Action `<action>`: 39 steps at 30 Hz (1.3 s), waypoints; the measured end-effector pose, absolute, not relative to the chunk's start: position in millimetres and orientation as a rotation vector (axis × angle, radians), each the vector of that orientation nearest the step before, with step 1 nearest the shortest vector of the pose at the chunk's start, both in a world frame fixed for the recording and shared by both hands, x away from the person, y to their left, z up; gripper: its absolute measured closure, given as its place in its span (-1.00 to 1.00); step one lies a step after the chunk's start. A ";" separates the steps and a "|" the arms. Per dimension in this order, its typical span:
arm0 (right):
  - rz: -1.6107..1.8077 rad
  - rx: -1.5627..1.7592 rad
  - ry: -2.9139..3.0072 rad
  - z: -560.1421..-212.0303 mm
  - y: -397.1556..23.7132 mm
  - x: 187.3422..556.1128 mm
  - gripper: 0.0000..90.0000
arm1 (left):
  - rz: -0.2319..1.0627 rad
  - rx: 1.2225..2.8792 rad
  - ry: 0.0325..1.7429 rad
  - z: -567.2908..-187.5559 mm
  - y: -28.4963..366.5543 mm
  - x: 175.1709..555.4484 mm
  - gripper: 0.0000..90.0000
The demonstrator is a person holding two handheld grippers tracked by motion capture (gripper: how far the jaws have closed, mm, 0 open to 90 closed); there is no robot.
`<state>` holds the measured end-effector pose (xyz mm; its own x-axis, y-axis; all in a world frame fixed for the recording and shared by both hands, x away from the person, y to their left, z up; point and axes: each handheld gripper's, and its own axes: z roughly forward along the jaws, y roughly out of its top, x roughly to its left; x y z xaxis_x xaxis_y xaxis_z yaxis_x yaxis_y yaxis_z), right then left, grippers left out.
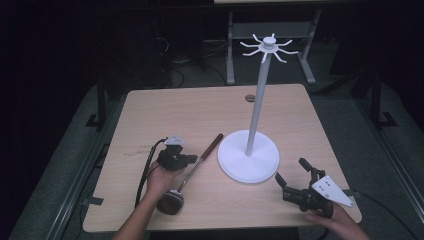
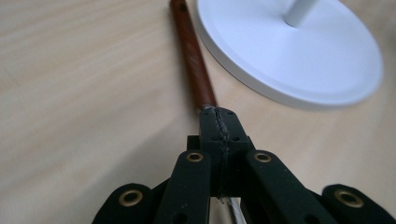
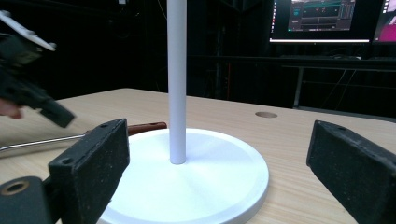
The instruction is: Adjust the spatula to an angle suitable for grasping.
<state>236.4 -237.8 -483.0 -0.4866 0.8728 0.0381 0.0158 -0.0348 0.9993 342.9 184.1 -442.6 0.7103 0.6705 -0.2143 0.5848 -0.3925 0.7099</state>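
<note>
- My left gripper (image 1: pixel 186 161) is pressed together on the metal shaft of the ladle (image 1: pixel 192 170), just below the place where the brown wooden handle (image 2: pixel 192 58) begins; in the left gripper view the two jaws meet around the shaft with no gap.
- The ladle lies slanted on the table (image 1: pixel 165 107), with its bowl (image 1: pixel 170 201) near my side and the handle end pointing toward the white stand (image 1: pixel 248 156). The handle end is just beside the round base of the stand; I cannot tell if it touches.
- My right gripper (image 1: pixel 291 173) is spread wide and holds nothing. It hovers at the right of the base, and in the right gripper view the white pole (image 3: pixel 177 79) stands between its two jaws, well apart from both.
- I judge that the step in hand is to lift the ladle and bring it to the hooks (image 1: pixel 270 46) at the top of the pole.
- To do it well, I would keep the pinch firm, because the shaft is thin and smooth and the heavy bowl may turn it in the jaws.
- I would raise it slowly and away from the base, so the handle does not push the stand.
- The right gripper could steady the pole, if the stand starts to tip.
</note>
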 end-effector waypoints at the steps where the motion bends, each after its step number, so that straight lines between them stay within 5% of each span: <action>1: 1.601 0.959 1.560 -483.0 -237.8 236.3 -0.88 | 0.130 2.108 0.945 -441.7 185.6 336.4 0.99; 9: 1.599 0.959 1.560 -483.0 -237.7 236.2 -0.88 | 0.085 2.161 0.941 -451.5 191.6 293.9 0.99; 39: 1.598 0.962 1.558 -482.9 -237.6 236.1 -0.88 | 0.168 2.216 1.027 -454.1 211.4 312.2 0.99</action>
<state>236.1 -237.6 -482.9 -0.4823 0.8752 0.0386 0.0167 -0.0348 0.9993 312.2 211.4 -454.1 0.6802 0.7156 -0.1587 0.6281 -0.4573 0.6296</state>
